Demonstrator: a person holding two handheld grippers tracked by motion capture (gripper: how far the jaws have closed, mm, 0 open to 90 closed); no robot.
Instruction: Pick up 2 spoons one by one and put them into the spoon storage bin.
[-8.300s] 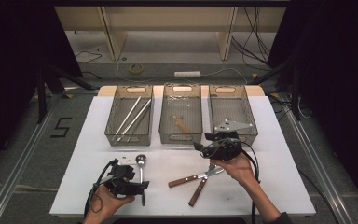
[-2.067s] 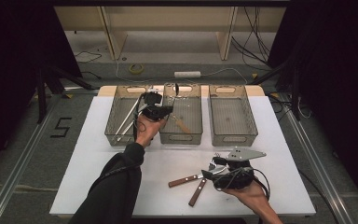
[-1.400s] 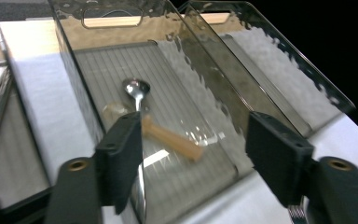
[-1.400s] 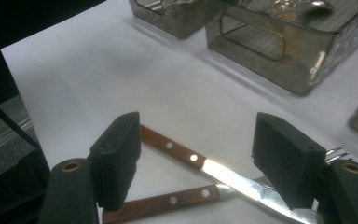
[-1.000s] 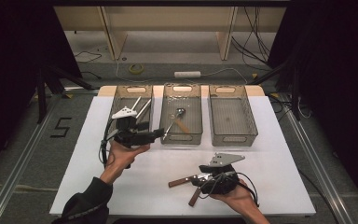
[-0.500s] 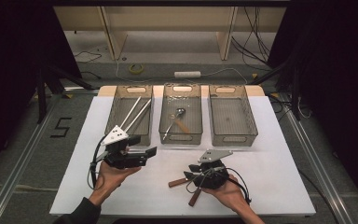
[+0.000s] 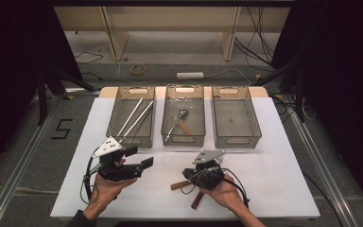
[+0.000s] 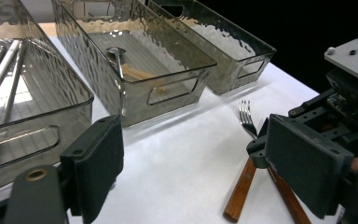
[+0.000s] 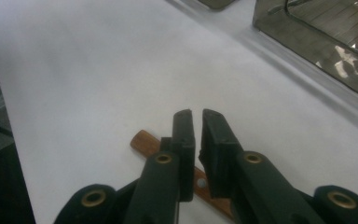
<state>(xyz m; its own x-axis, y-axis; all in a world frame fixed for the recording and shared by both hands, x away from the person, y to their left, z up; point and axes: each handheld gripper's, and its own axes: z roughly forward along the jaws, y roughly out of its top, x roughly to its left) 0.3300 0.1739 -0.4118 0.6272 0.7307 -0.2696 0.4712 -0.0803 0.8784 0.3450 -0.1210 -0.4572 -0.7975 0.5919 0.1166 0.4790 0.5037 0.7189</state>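
Observation:
Two wooden-handled utensils lie crossed near the table's front; one handle (image 7: pixel 179 185) points left and the other handle (image 7: pixel 197 200) points toward me. Fork tines (image 8: pixel 246 116) show beyond them. My right gripper (image 7: pixel 189 177) sits over where they cross. Its jaws (image 9: pixel 195 114) have just been closing and stand almost together, with a brown handle (image 9: pixel 142 140) running between and under them. My left gripper (image 7: pixel 139 157) hovers to the left, open and empty, its pads (image 8: pixel 98 168) wide apart and aimed at the right gripper (image 8: pixel 349 107).
Three clear trays stand in a row at the back. The left tray (image 7: pixel 131 142) holds metal rods (image 7: pixel 134 117). The middle tray (image 7: pixel 183 141) holds a spoon (image 7: pixel 181 115) and a wooden piece. The right tray (image 7: pixel 236 142) has nothing in it. White tabletop (image 7: pixel 274 175) stretches to the right.
My left gripper has drawn back from the trays toward the near left and sunk a little. My right gripper has slid left onto the handles and its jaws have closed.

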